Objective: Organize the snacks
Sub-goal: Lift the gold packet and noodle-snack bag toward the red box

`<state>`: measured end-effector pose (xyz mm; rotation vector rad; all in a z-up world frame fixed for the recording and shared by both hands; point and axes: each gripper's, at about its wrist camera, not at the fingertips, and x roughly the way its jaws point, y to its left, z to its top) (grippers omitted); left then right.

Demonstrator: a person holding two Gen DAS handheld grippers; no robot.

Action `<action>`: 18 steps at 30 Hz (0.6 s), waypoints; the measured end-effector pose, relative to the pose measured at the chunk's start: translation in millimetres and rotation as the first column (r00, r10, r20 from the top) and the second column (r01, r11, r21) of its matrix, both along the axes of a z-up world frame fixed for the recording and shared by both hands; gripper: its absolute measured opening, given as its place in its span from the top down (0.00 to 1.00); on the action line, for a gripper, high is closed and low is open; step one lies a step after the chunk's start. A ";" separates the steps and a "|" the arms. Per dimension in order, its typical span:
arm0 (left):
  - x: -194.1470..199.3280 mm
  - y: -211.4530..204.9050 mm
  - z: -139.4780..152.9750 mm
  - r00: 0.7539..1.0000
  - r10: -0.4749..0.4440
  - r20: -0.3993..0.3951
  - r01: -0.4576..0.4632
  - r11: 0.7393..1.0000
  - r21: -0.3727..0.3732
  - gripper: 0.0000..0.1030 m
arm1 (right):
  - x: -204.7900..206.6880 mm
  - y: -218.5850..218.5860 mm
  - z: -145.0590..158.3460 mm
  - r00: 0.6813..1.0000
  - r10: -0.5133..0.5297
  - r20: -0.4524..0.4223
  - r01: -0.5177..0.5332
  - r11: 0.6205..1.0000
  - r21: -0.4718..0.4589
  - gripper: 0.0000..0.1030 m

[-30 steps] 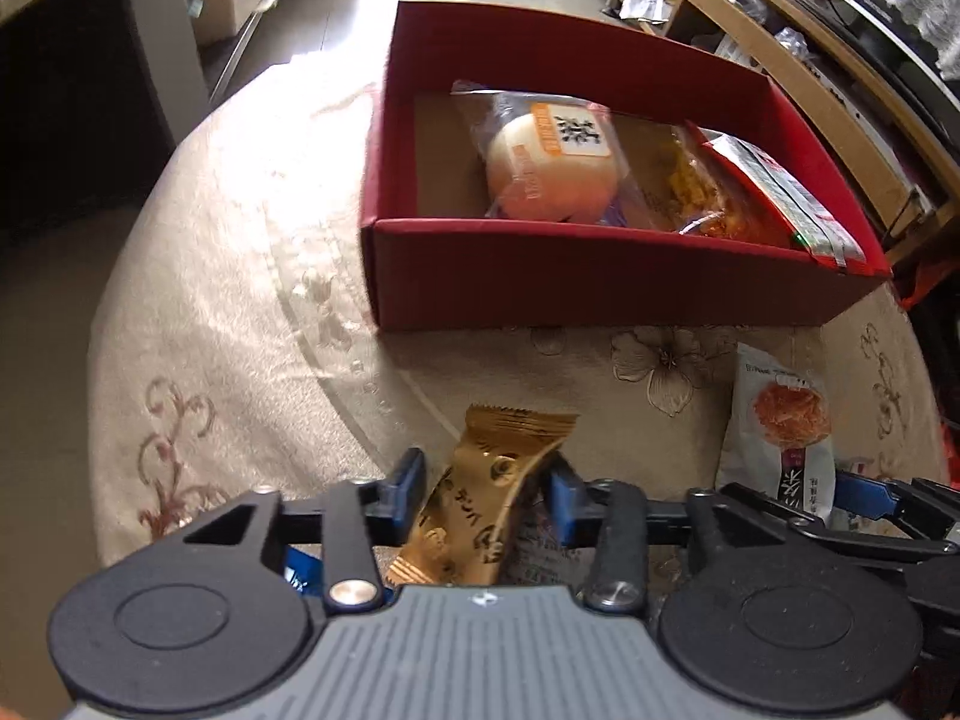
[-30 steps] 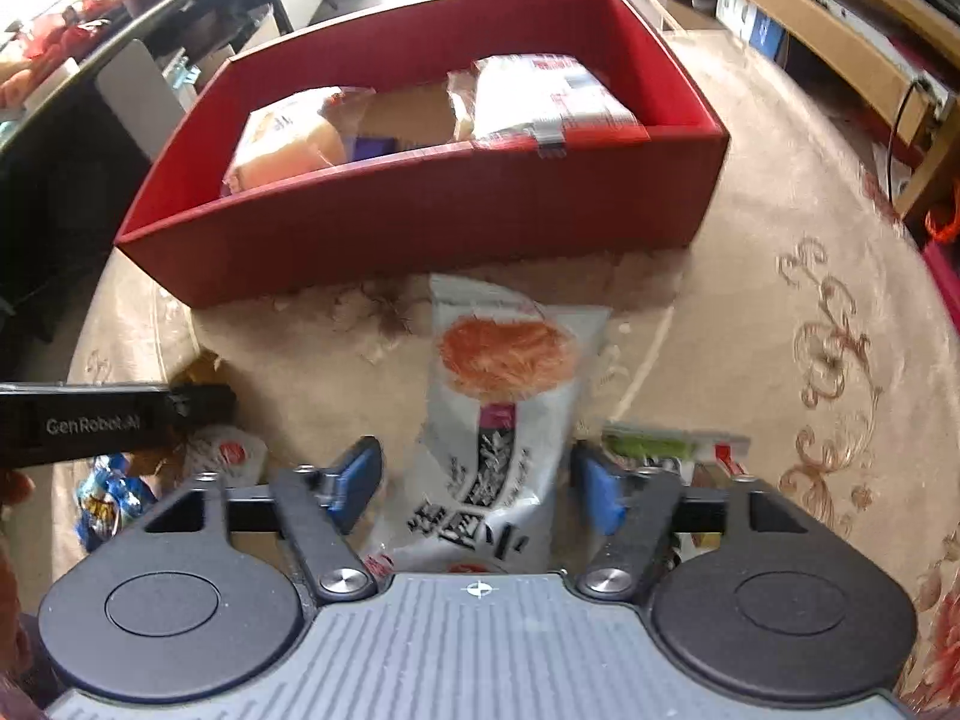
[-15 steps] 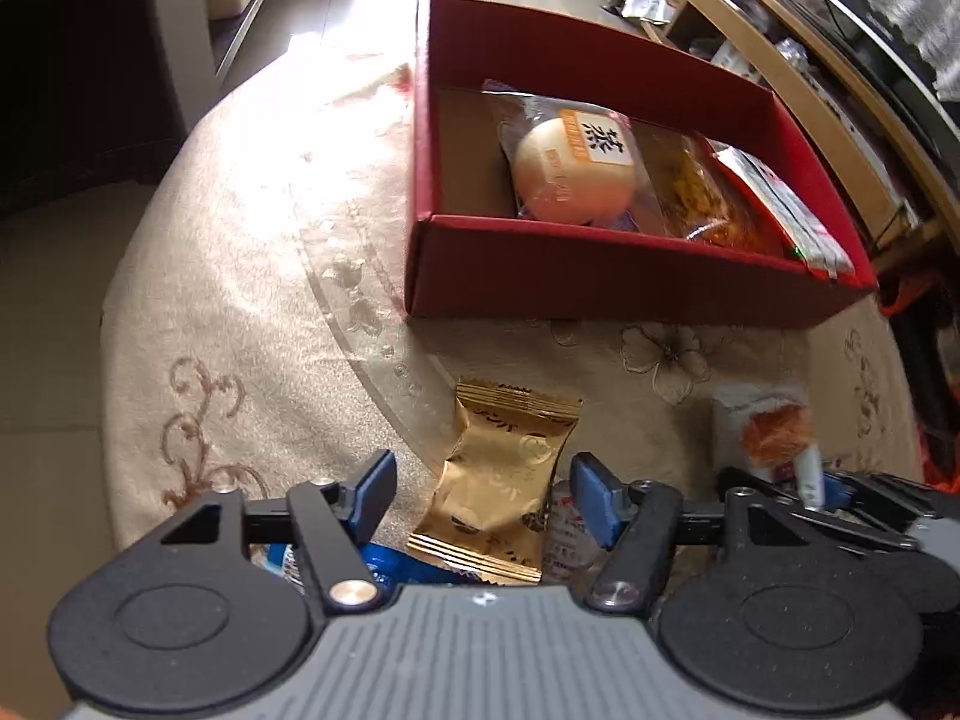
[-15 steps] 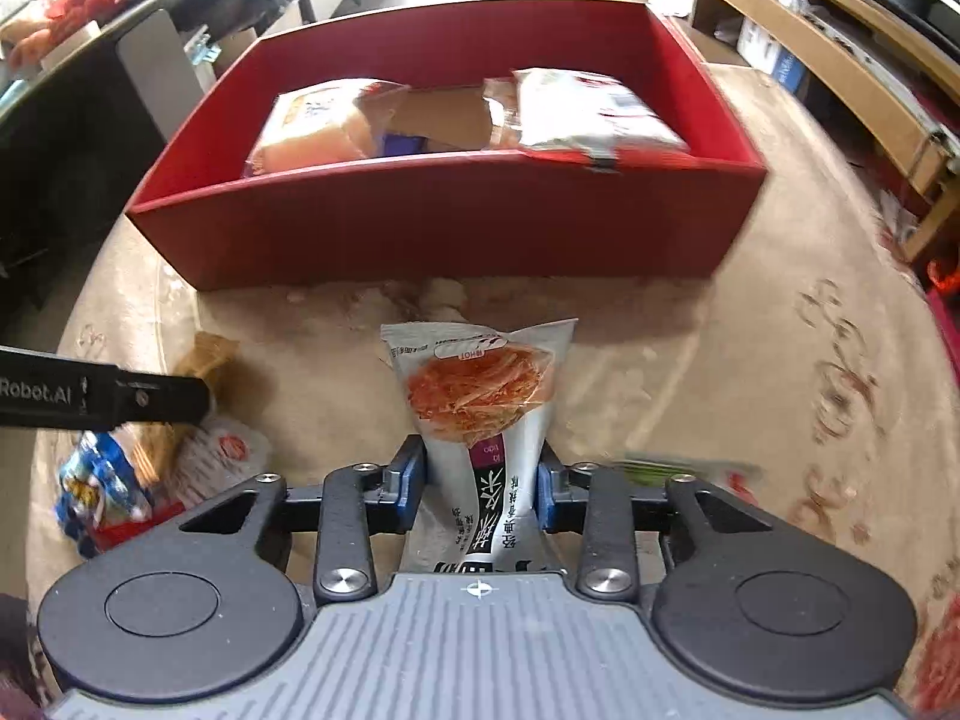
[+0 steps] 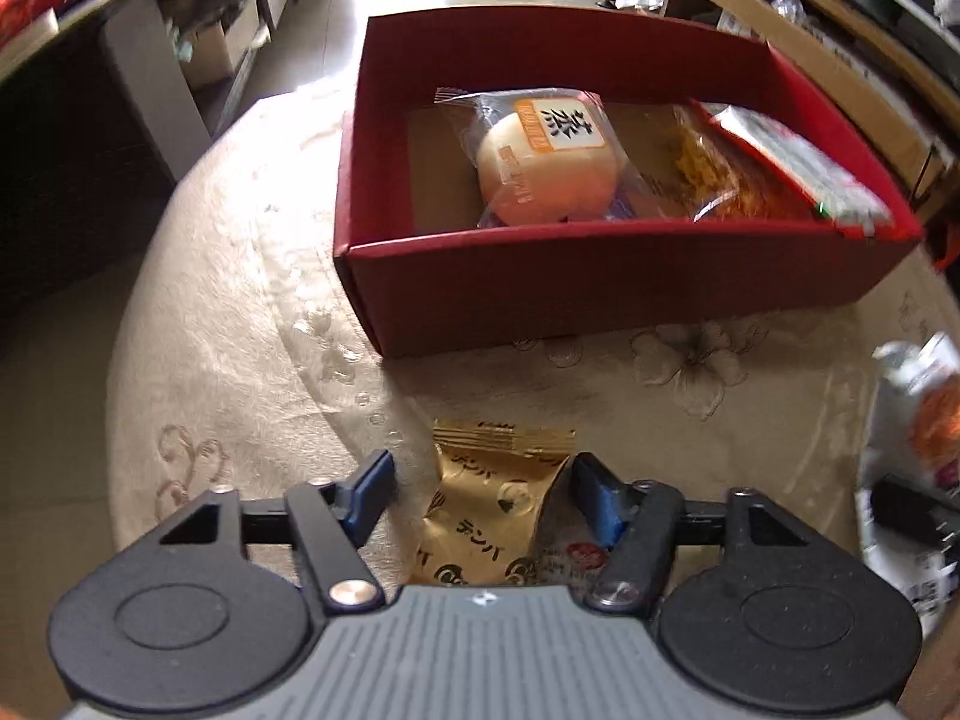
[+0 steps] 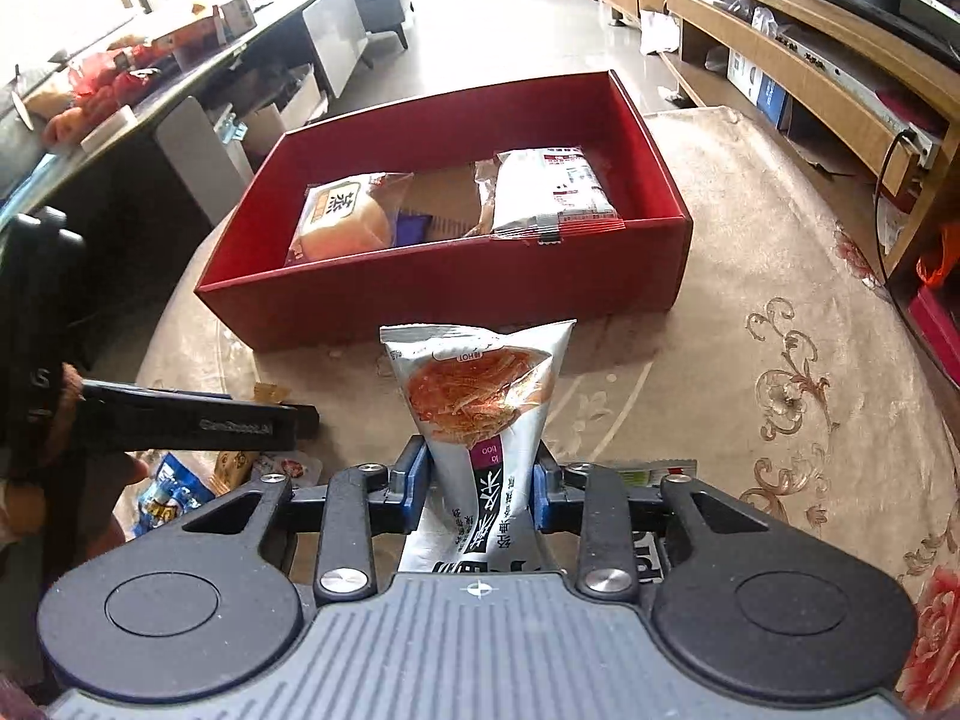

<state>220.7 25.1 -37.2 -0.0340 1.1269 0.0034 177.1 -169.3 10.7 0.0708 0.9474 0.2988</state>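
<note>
Left gripper (image 5: 483, 495): fingers spread, nothing pinched; gold snack packet (image 5: 489, 516) is seen flat on the bench between them. Red box (image 5: 600, 294) is sited ahead of the fingertips. Right gripper (image 6: 480, 483): silver snack pouch (image 6: 480, 396) is pinched and held off the bench. Step judged: pouch transport; a forward carry over the box wall is called for next.

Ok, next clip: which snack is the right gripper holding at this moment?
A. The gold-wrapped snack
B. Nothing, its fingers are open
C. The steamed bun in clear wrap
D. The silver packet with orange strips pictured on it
D: in the right wrist view the right gripper has both blue pads pressed against the silver packet, which stands lifted in front of the red box.
</note>
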 end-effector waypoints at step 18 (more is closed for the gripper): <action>-11.0 11.3 16.8 1.000 -0.003 0.009 0.004 0.996 -0.088 0.88 | 2.7 -0.7 9.1 1.000 -0.012 0.029 0.012 1.000 0.002 0.61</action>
